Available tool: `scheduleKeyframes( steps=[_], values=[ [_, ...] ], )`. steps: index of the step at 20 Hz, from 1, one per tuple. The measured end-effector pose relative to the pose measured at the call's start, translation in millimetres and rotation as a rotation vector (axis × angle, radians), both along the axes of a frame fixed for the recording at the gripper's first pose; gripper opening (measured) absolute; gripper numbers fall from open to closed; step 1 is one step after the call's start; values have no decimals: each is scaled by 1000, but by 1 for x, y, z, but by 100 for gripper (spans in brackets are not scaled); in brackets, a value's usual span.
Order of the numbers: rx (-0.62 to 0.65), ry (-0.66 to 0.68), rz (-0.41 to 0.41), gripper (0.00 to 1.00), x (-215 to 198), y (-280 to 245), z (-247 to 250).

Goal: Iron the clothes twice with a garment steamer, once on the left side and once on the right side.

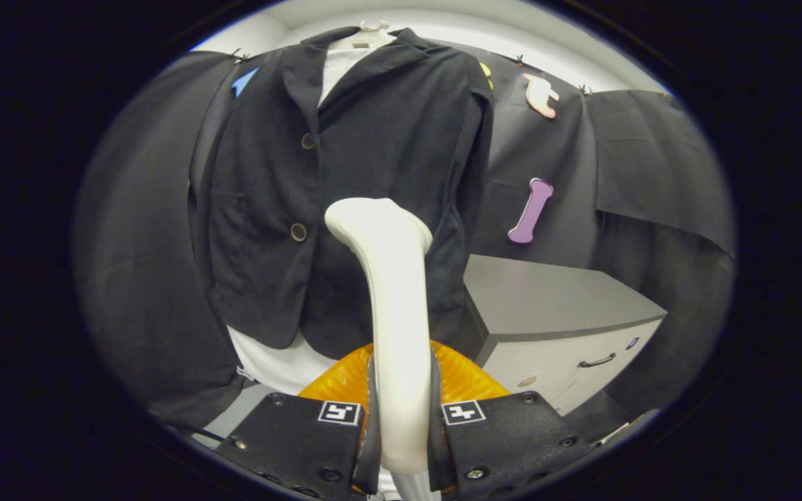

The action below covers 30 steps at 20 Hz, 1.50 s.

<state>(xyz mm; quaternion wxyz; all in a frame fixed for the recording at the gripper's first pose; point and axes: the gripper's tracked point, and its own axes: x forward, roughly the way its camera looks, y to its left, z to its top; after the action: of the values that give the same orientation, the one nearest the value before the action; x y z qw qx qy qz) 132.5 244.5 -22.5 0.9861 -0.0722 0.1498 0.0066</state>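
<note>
Two fingers: the gripper (pixel 401 424) is pinching the garment steamer's handle, one finger pressing on each side.
Garment steamer (pixel 394 292): standing upright between the fingers, its white head reaching the right front panel of the jacket.
Jacket (pixel 345 174): dark, buttoned, hanging on a hanger (pixel 371 28) over a white shirt (pixel 282 362).
Cabinet (pixel 561 327): grey, standing beside the jacket's right edge.

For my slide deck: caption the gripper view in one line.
Gripper shut on a garment steamer, its head raised to the dark jacket hanging ahead, beside a grey cabinet.
</note>
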Motion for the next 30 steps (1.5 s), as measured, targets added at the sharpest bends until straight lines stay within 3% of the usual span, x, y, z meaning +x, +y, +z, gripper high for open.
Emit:
scheduleKeyframes(
  steps=[4, 16, 22, 30],
  values=[
    [25, 119, 0, 29, -7, 0, -61],
    [8, 317, 4, 29, -44, -7, -155],
    [13, 202, 66, 29, -49, 10, -99],
    [27, -15, 176, 29, -35, 76, 30]
  ],
)
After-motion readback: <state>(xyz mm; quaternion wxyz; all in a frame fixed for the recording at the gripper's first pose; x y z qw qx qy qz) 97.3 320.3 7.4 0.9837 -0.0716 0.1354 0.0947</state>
